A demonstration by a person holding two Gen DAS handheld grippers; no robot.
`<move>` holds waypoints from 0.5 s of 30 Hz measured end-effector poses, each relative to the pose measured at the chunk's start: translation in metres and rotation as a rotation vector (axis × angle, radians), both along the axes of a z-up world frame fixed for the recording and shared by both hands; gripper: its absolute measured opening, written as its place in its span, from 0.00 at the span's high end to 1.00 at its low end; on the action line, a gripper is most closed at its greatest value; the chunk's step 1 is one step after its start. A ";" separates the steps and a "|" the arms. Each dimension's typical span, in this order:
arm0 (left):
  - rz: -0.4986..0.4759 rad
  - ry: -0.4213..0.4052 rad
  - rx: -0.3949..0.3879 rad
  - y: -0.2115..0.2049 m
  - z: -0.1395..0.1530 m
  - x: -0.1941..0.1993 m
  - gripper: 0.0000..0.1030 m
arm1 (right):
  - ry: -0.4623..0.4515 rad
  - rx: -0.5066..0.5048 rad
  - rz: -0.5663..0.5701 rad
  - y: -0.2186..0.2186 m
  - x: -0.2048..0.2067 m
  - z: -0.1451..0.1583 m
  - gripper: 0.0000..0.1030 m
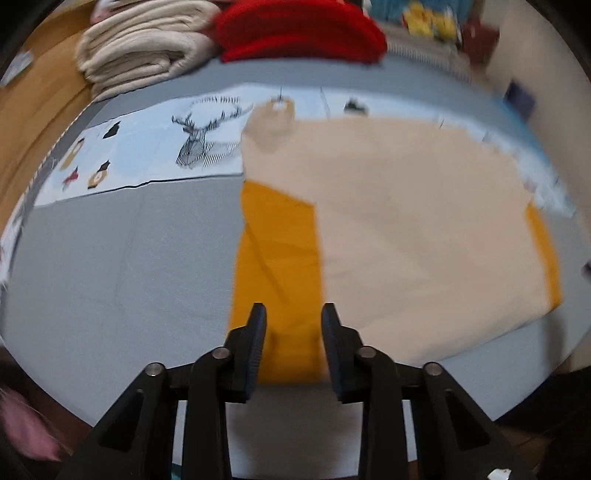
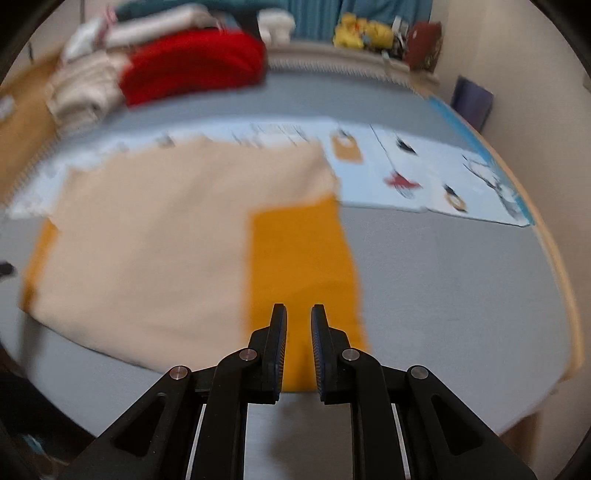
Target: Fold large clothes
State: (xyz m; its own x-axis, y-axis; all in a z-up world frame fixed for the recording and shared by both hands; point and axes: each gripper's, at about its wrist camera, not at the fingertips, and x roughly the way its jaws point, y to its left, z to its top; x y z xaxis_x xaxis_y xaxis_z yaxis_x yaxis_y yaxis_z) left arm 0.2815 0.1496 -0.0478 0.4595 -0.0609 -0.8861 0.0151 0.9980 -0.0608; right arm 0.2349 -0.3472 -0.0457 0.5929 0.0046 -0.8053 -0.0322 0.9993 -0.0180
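Note:
A large garment with a beige body [image 1: 406, 221] and orange sleeves lies spread flat on the grey bed [image 1: 110, 266]. In the left wrist view one orange sleeve [image 1: 277, 258] runs down its left side, and my left gripper [image 1: 293, 306] hovers over the sleeve's near end, jaws apart, with the orange cloth showing through the gap. In the right wrist view the beige body [image 2: 147, 240] fills the left. My right gripper [image 2: 298, 306] hangs over the other orange sleeve [image 2: 299, 258], with a narrow gap between its pads and nothing pinched. Both views are blurred.
Folded cream blankets [image 1: 140, 48] and a red folded pile [image 1: 299, 29] are stacked at the bed's far side. A pale blue printed sheet [image 1: 155, 147] with a deer drawing lies under the garment's top. Yellow plush toys [image 2: 362, 31] sit on the far ledge. Bare grey bed [image 2: 461, 295] lies right of the garment.

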 end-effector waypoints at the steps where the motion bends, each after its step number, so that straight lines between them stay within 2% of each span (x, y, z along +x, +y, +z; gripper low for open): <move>1: 0.014 -0.020 -0.021 -0.005 0.004 -0.007 0.84 | -0.008 0.018 0.013 0.010 -0.002 0.000 0.85; 3: 0.049 -0.050 -0.062 -0.015 0.007 -0.019 0.87 | -0.026 0.037 0.078 0.046 -0.005 -0.001 0.85; 7: 0.078 -0.085 -0.045 -0.035 -0.019 -0.031 0.87 | -0.048 -0.029 0.236 0.105 -0.001 -0.016 0.85; 10: 0.095 -0.063 -0.045 -0.045 -0.031 -0.046 0.87 | -0.018 -0.068 0.304 0.146 -0.006 -0.034 0.85; 15: 0.108 -0.012 -0.116 -0.042 -0.052 -0.040 0.87 | 0.045 -0.086 0.333 0.172 0.006 -0.065 0.85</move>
State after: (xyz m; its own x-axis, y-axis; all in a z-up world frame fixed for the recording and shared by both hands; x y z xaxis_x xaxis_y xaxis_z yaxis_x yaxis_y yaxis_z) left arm 0.2419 0.1075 -0.0993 0.4796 -0.1125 -0.8702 -0.0907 0.9801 -0.1767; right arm 0.2410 -0.1753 -0.1111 0.5344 0.1227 -0.8363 -0.3589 0.9287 -0.0930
